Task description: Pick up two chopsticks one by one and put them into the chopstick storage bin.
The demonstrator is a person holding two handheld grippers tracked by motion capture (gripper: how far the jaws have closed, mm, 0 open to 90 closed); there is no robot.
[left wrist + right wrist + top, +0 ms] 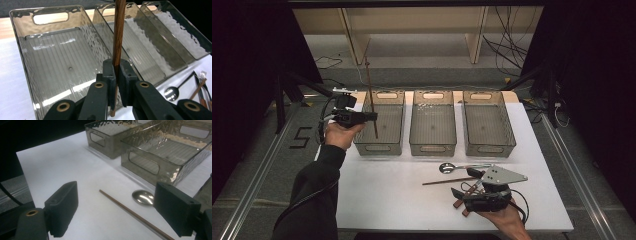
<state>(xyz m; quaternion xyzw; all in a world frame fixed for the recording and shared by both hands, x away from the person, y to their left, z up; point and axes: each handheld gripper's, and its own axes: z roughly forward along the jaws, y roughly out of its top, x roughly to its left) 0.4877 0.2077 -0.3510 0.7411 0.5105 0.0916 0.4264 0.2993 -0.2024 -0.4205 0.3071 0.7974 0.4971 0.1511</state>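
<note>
Three smoky, translucent plastic bins with cut-out handles stand side by side at the far part of a white table [382, 195]: the left bin [381, 145], the middle bin [433, 146] and the right bin [490, 146]. On the left side, a person's left hand [339, 134], coming out of a dark sleeve, holds the left gripper [373, 116] above the left bin. Its two black jaws are pressed together on a long, thin brown wooden chopstick [371, 95], gripping it low on its length so that it stands nearly upright with most of it rising above the jaws. In the left gripper view the same wooden chopstick [118, 35] runs up between the closed pads, with the ribbed floor of the left bin [50, 62] below. Near the front right of the table, the right hand [507, 220] holds the right gripper [462, 186] low over the surface with its jaws spread wide apart, holding nothing. Between those jaws lies a second brown chopstick [135, 215] flat on the white table, and just beside it rests the bowl of a shiny metal spoon [143, 197]. More wood-handled cutlery [462, 197] lies by the right gripper, too small to tell apart.
</note>
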